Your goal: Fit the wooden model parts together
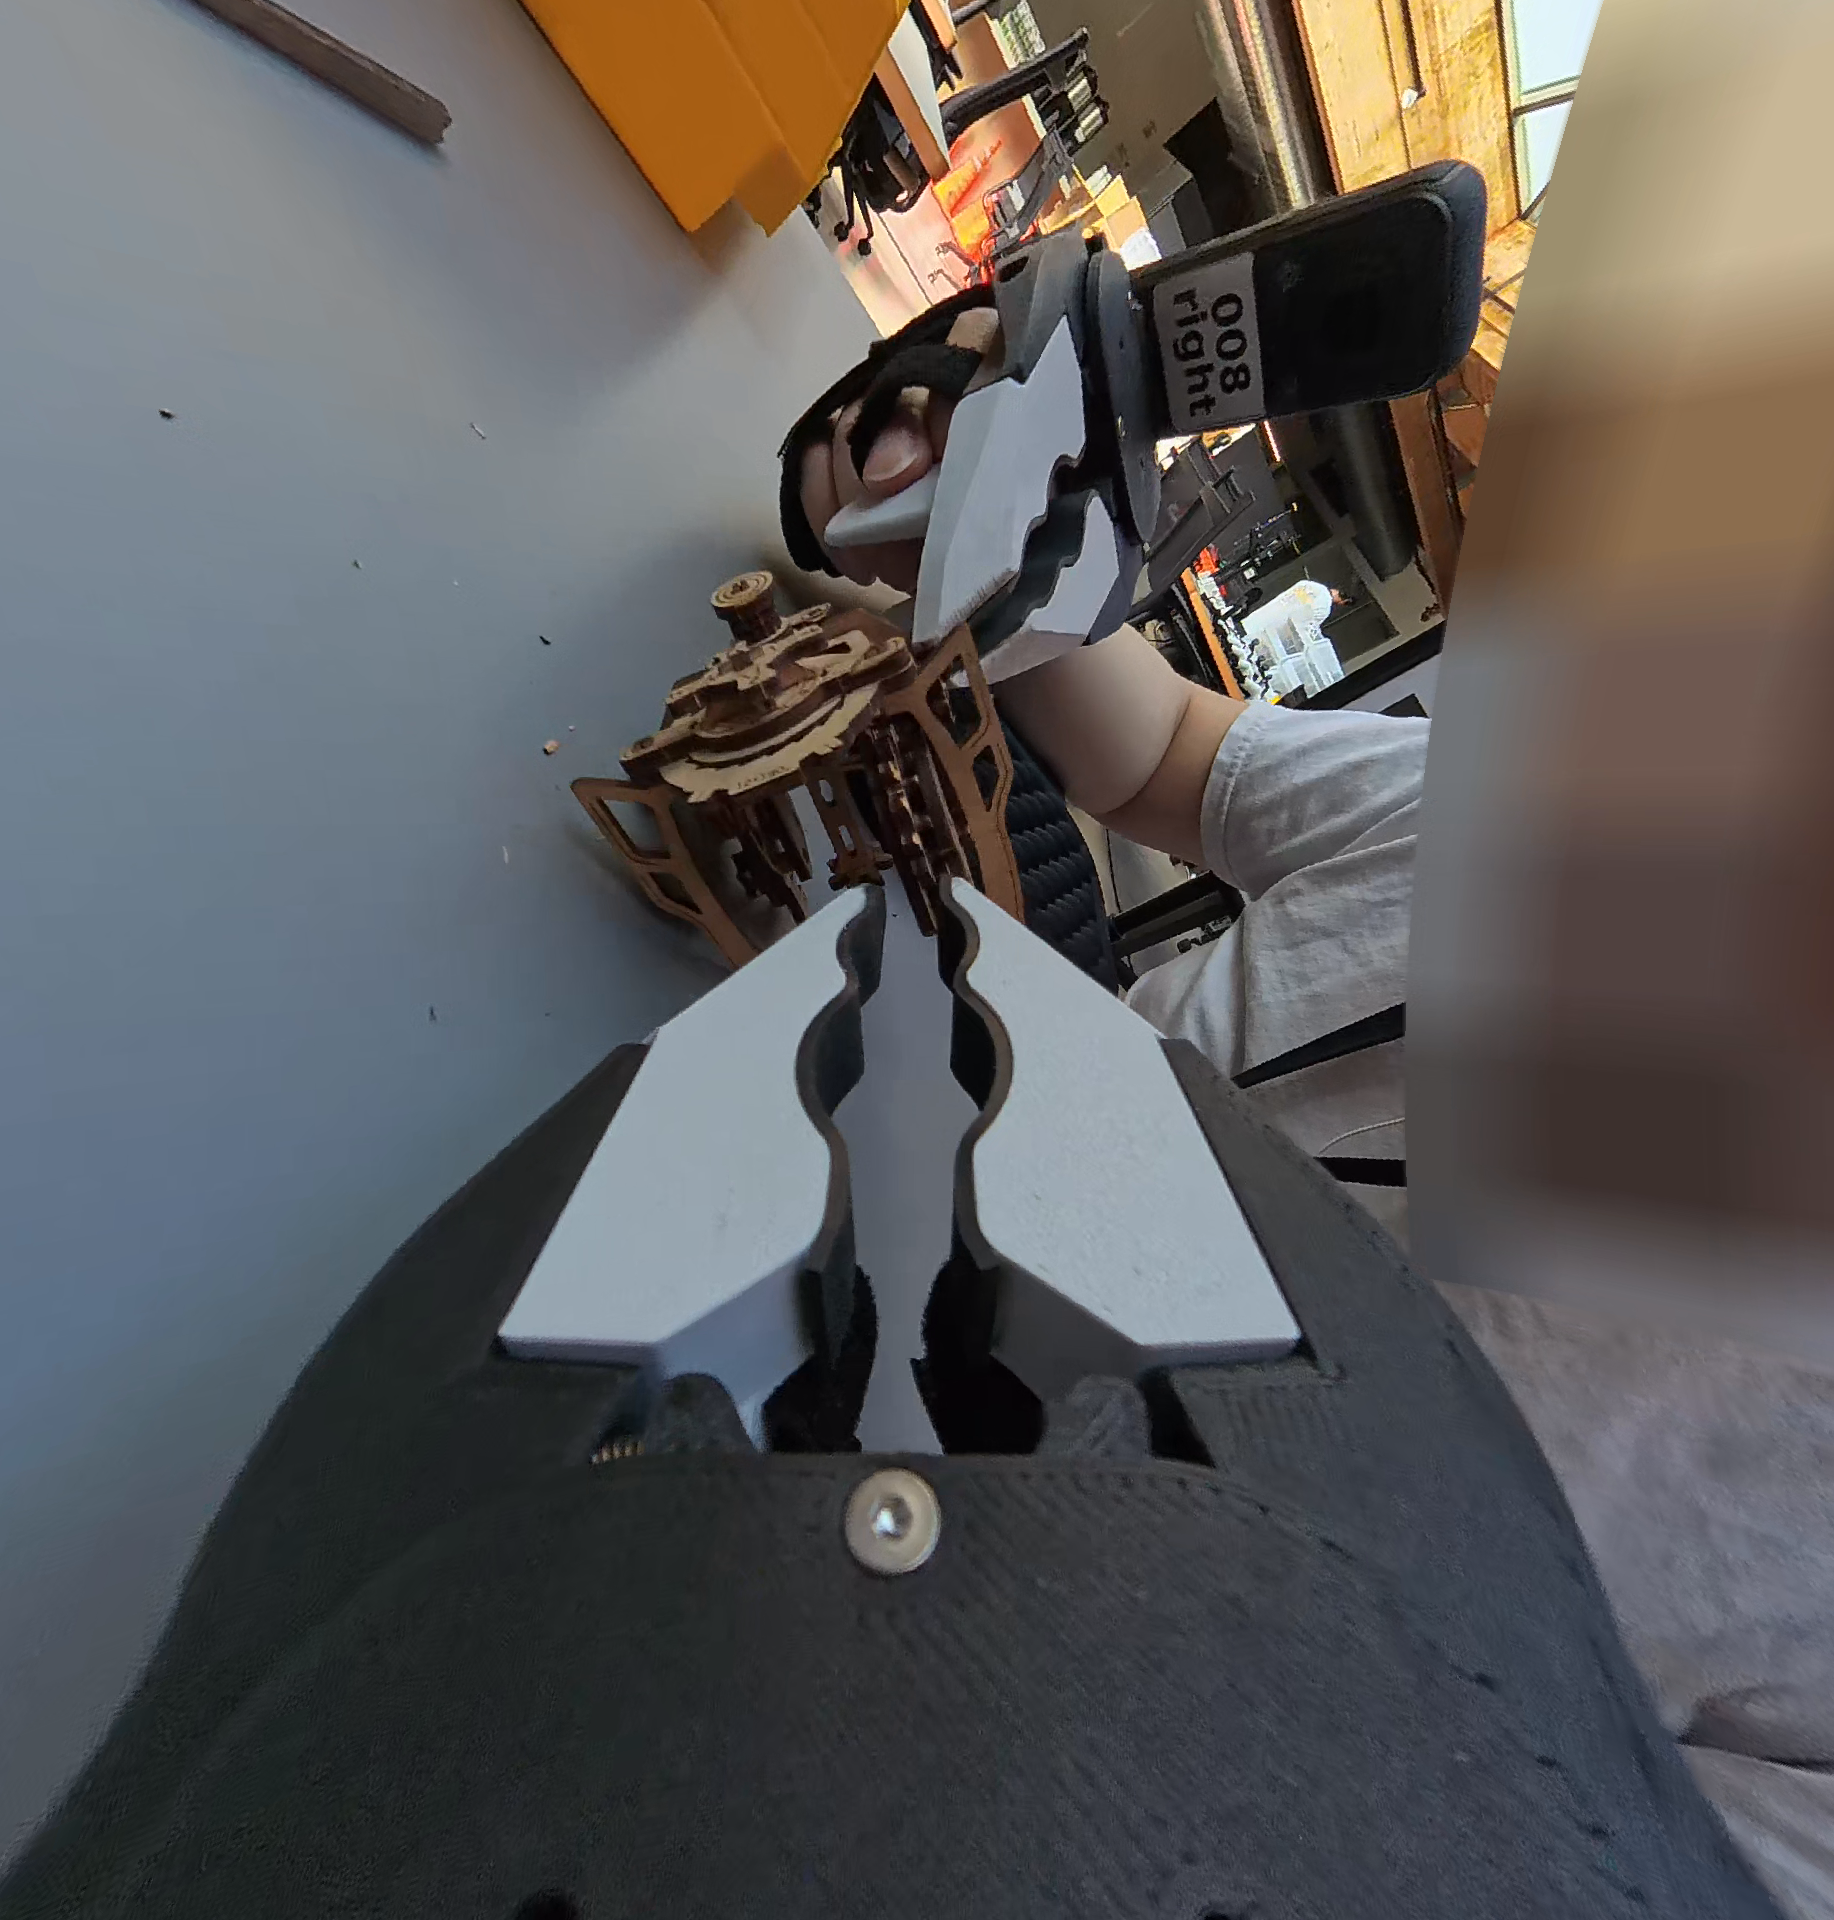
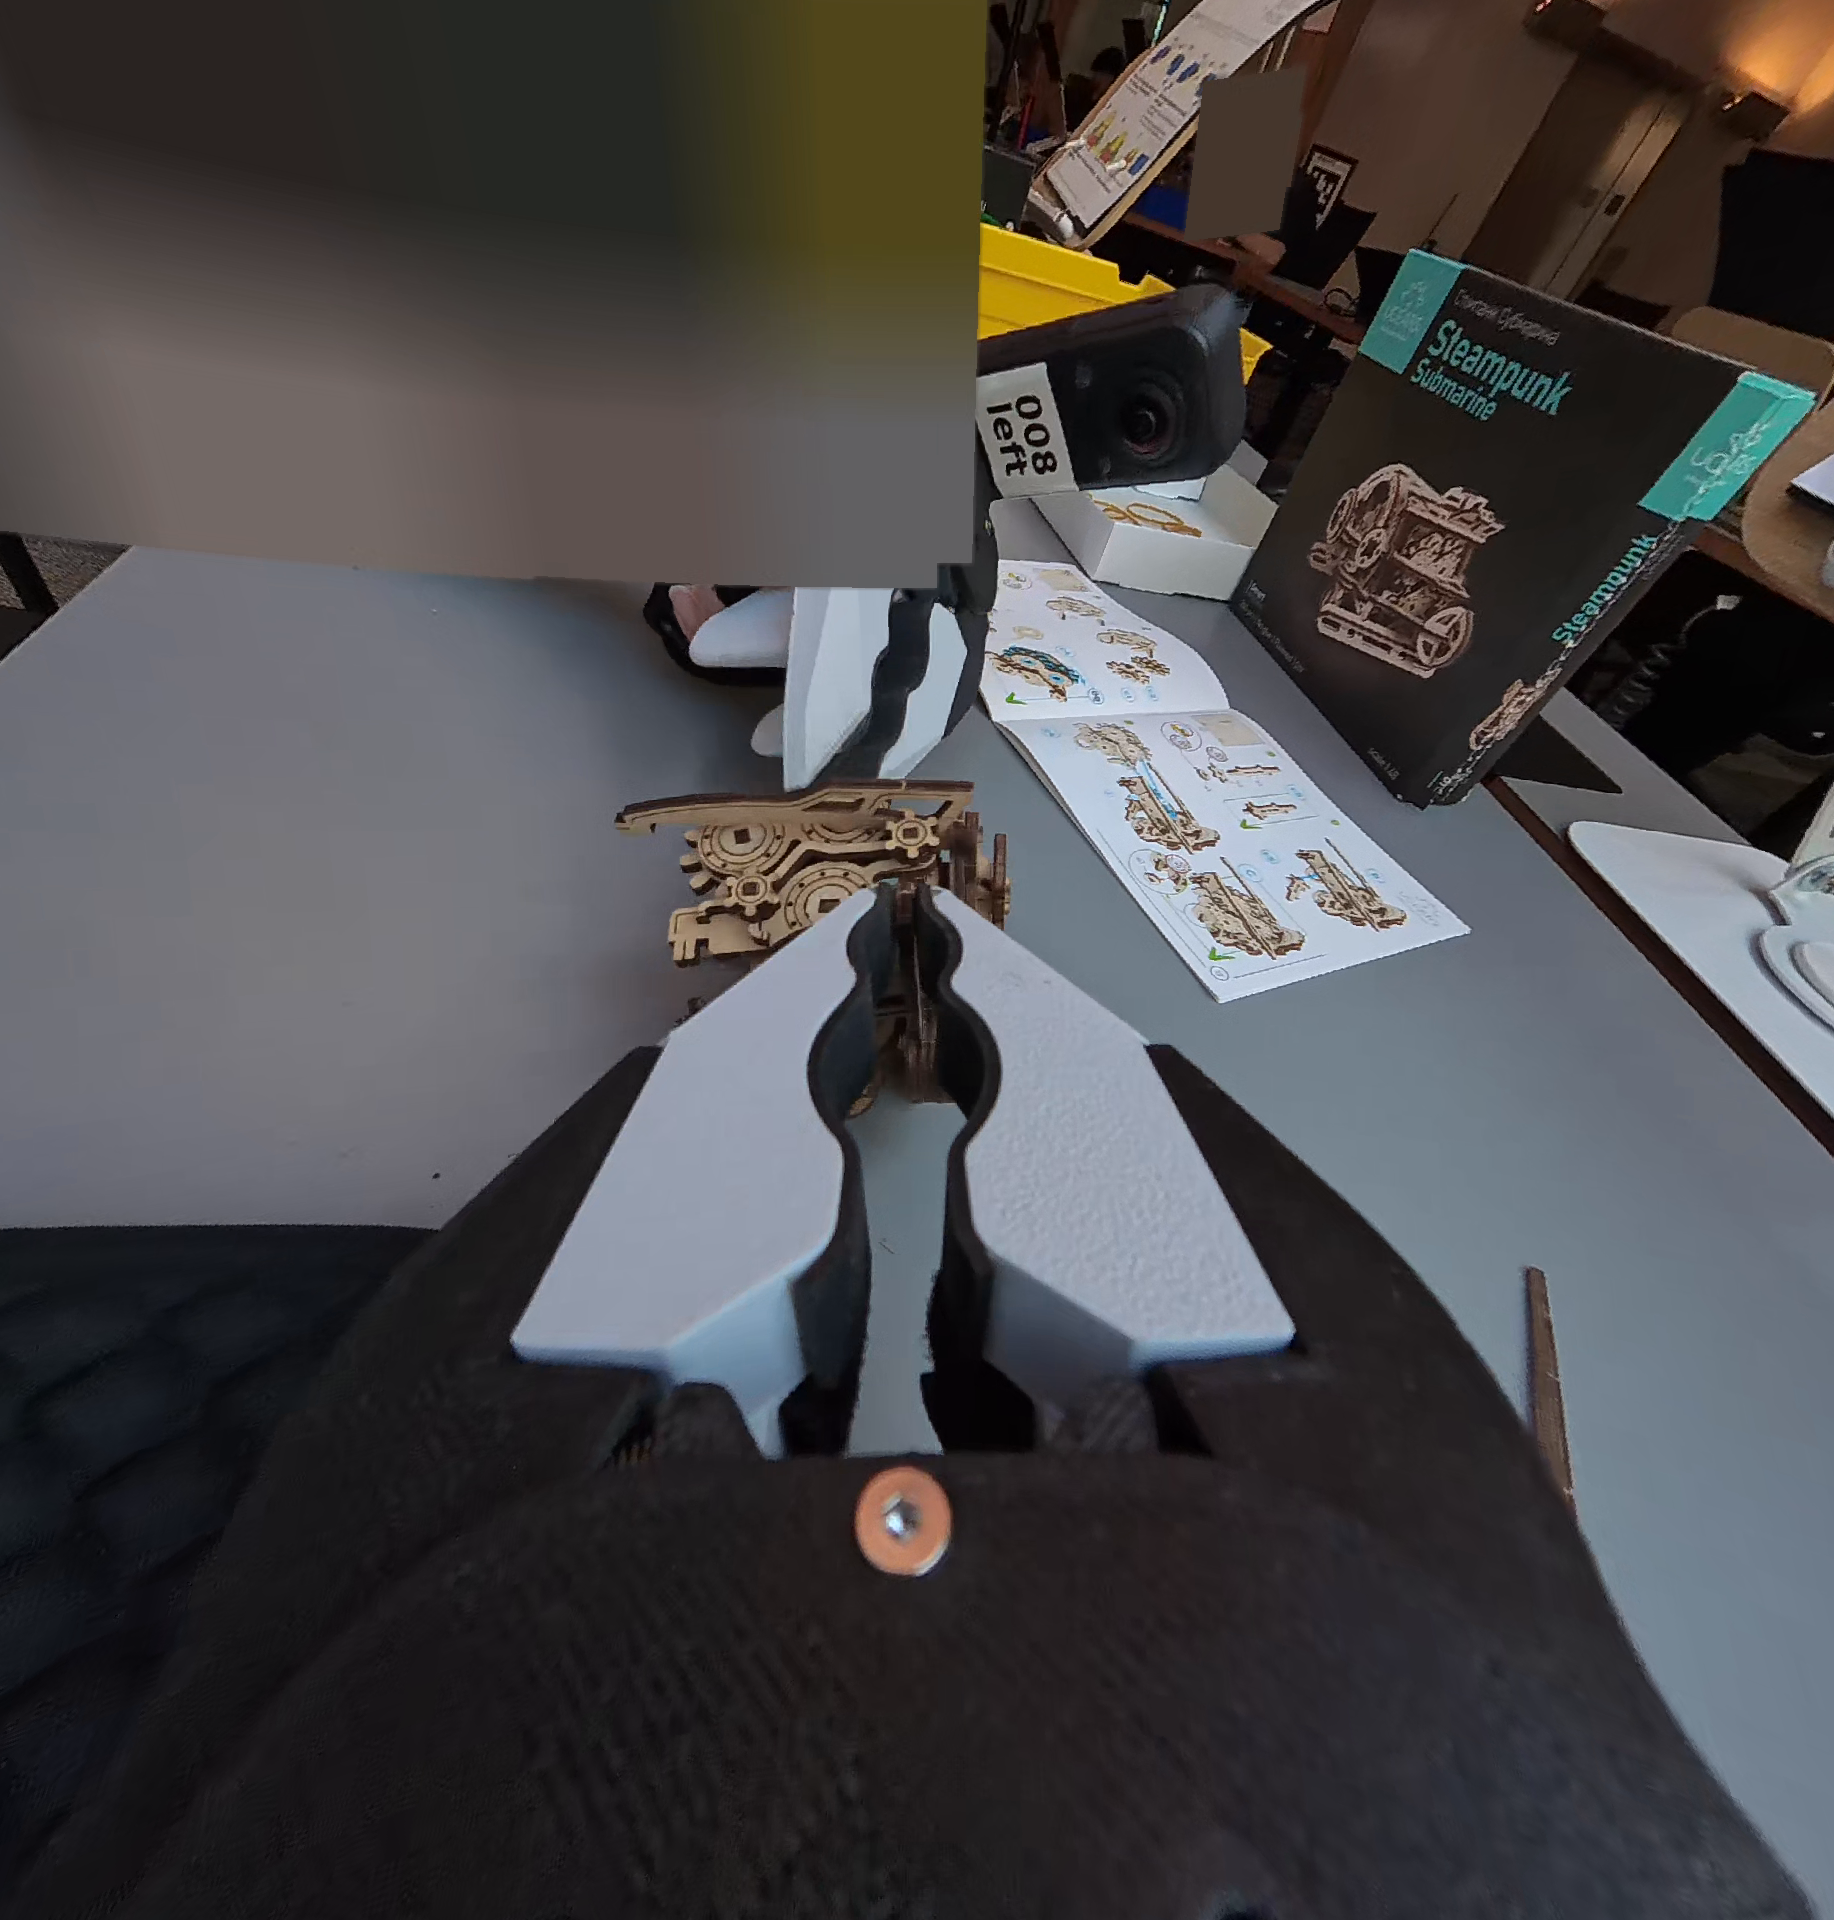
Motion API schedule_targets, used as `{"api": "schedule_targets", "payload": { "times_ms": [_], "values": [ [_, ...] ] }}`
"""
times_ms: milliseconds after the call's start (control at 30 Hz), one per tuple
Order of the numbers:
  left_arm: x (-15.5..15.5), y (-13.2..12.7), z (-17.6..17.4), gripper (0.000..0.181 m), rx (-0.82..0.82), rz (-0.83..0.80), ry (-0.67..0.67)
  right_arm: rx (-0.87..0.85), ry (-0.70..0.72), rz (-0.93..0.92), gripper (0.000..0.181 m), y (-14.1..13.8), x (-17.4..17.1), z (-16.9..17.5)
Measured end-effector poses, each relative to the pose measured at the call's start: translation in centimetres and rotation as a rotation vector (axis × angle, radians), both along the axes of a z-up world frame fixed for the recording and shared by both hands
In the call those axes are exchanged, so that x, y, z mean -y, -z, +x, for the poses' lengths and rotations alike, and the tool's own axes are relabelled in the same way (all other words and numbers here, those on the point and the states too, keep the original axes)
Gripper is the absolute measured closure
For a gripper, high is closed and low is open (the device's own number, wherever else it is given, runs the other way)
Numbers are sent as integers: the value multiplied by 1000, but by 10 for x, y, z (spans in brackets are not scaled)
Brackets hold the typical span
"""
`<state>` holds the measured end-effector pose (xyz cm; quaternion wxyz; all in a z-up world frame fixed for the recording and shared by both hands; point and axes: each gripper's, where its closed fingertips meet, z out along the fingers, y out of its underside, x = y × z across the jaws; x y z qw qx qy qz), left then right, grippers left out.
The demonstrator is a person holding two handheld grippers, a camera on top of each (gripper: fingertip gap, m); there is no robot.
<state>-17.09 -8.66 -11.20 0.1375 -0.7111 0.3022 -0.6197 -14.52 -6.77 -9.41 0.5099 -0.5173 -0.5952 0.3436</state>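
The wooden model (image 1: 778, 748), a light-brown laser-cut gear assembly with cut-out side frames, sits on the grey table (image 1: 217, 727); it also shows in the right wrist view (image 2: 788, 862). My left gripper (image 1: 913, 899) reaches it from the near side, jaws nearly together, tips pinching the edge of a frame plate. It shows in the right wrist view (image 2: 840, 769) coming down on the model's top plate. My right gripper (image 2: 897, 904) is shut on a wooden part at the model's near end. In the left wrist view it (image 1: 960, 644) meets the model's far frame.
An open instruction booklet (image 2: 1204, 831) lies right of the model, with the dark kit box (image 2: 1515, 540) standing behind it and a white tray (image 2: 1152, 530) beside that. A thin wooden strip (image 2: 1547, 1371) lies near the right edge. A yellow bin (image 1: 726, 94) and a white stand base (image 2: 1702, 914) border the table. Left tips to right tips: about 4 centimetres.
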Motion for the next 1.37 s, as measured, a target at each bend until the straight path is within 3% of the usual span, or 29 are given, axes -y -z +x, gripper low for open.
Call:
{"api": "schedule_targets", "payload": {
  "times_ms": [133,400,533,667,767,867,1000,1167,1367],
  "values": [
    [4,-4,6,166,45,-55,12,14,26,31,180,0,-1,-2],
    [3,-2,11,171,46,-70,-16,28,54,72,178,0,-3,-3],
    [-1,-6,7,171,101,-129,-25,33,84,73,155,-4,-10,2],
    [-3,-5,4,171,103,-149,-38,68,60,-94,156,-5,-9,12],
    [-6,-5,3,171,101,-141,-52,191,-6,-243,156,12,4,17],
    [-8,-5,1,171,100,-143,-62,299,29,-340,157,31,2,23],
    [-10,-5,0,171,110,-151,-75,299,-91,-535,153,31,25,16],
    [-13,-7,-1,171,125,-150,-99,254,56,-347,154,26,3,9],
    [-12,-12,-1,171,155,-140,-90,209,47,-308,162,24,1,7]
  ]
}}
